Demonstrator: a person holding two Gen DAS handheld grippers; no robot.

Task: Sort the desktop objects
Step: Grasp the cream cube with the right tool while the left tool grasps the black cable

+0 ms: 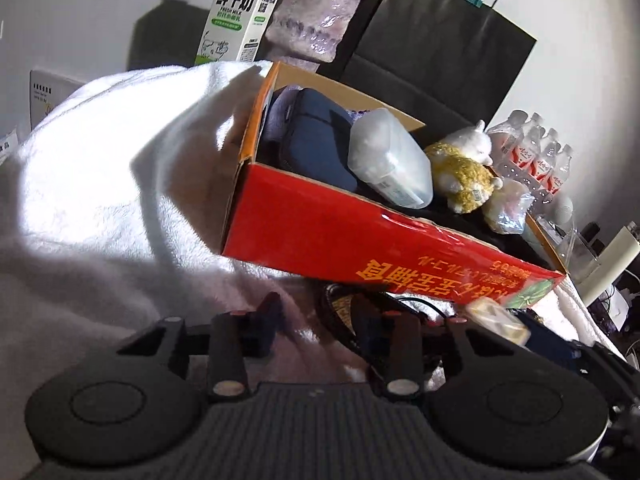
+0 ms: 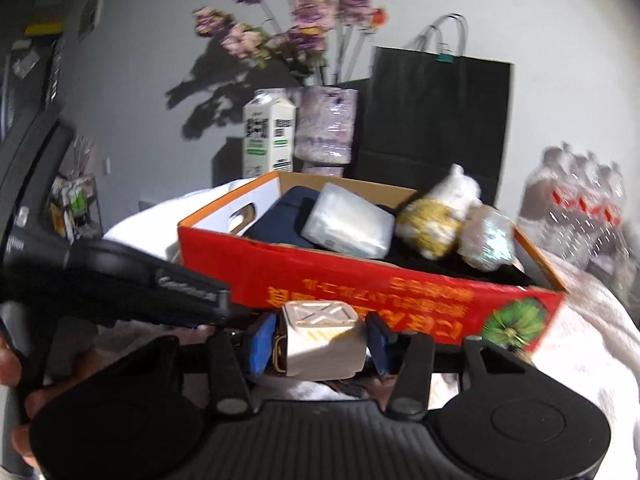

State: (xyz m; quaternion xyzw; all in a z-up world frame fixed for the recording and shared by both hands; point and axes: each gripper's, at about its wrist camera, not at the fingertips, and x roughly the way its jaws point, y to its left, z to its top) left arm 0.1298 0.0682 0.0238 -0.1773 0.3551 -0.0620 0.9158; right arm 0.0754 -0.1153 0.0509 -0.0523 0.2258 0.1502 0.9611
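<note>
A red cardboard box (image 1: 360, 240) (image 2: 360, 284) lies on a white blanket (image 1: 100, 200). It holds a navy pouch (image 1: 316, 148), a translucent plastic container (image 1: 388, 160), a yellow and white plush toy (image 1: 464, 172) and a small wrapped bag (image 1: 508, 208). My right gripper (image 2: 322, 334) is shut on a small white box with a gold cross pattern (image 2: 320, 340) (image 1: 496, 320), just in front of the red box. My left gripper (image 1: 320, 312) stands open low over the blanket. A dark round item (image 1: 340, 312) lies by its right finger.
Behind the red box stand a milk carton (image 1: 240, 16), a purple vase with flowers (image 2: 326, 124) and a black paper bag (image 1: 440, 48). A pack of water bottles (image 1: 536, 152) sits to the right. The left gripper's black casing (image 2: 160, 280) and a hand (image 2: 8, 364) fill the right view's left side.
</note>
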